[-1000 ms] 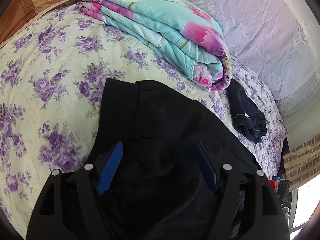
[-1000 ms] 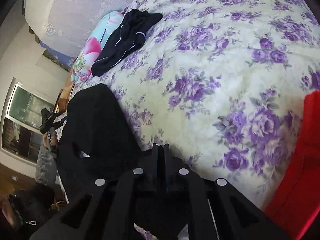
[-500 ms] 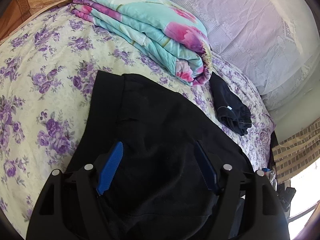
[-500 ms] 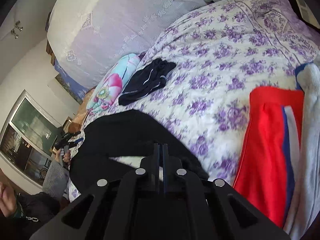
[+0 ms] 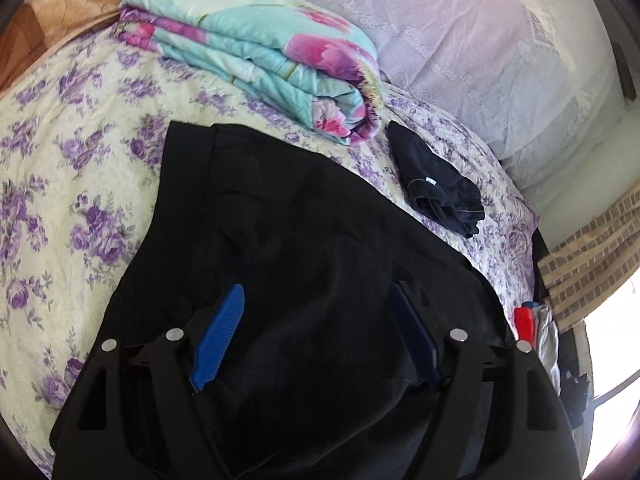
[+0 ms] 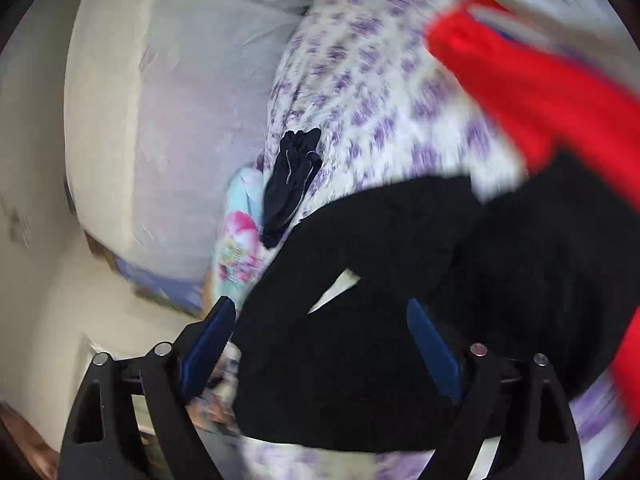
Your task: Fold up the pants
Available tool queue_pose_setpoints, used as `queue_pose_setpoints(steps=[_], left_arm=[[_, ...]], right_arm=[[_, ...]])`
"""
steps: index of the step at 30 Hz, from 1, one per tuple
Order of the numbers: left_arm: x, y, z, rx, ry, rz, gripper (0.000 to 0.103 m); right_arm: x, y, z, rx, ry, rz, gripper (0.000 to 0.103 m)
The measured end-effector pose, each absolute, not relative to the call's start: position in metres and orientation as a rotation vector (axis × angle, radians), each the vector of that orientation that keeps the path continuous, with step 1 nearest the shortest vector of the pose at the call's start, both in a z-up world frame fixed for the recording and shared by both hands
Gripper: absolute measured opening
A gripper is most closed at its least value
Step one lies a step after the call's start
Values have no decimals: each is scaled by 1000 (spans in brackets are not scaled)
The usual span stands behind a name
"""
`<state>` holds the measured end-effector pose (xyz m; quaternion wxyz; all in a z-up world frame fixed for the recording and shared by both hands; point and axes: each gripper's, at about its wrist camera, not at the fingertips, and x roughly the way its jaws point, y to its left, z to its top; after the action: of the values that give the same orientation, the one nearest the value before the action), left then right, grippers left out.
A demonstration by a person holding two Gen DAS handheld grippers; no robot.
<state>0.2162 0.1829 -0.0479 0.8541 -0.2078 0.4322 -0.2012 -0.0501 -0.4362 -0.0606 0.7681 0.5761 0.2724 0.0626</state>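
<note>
Black pants (image 5: 288, 240) lie spread on the floral bed, one end toward the folded quilt. My left gripper (image 5: 318, 304) is open just above the near part of the pants, blue pads (image 5: 224, 328) wide apart, holding nothing. In the blurred right wrist view the pants (image 6: 380, 280) lie folded over on the bed. My right gripper (image 6: 320, 316) is open over them, its blue pads (image 6: 432, 348) apart and empty.
A folded turquoise and pink quilt (image 5: 256, 52) lies at the head of the bed. A small dark folded garment (image 5: 436, 188) lies beside it, also in the right wrist view (image 6: 292, 184). A red garment (image 6: 532, 92) lies to the right. Lace pillows (image 5: 460, 40) are behind.
My right gripper has opened and let go of the black pants, and swung over them. My left gripper stays open and has drifted back a little.
</note>
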Motion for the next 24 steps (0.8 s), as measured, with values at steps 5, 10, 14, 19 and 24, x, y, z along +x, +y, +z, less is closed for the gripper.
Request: queue_pose_setpoints(steps=[5,10,14,19,24], left_arm=[[210,175,-49,-435,852,-475,80],[205,180,-60,-455,831,-498,84],[209,187,-73,-520,871,-522,86],[204,185,-71,-503,853,-539,87],[202,184,-72,-488,863,-532,88]], right_arm=[[-31,-409,-84,1348,503,44,89],[-13,-416,-115,1524,353,-65,83],[-5,-417,-114,1493,310,-189,81],[-11,-407,-118,1542,183,-287,86],[3,-406,-113,1479,237,-296,96]])
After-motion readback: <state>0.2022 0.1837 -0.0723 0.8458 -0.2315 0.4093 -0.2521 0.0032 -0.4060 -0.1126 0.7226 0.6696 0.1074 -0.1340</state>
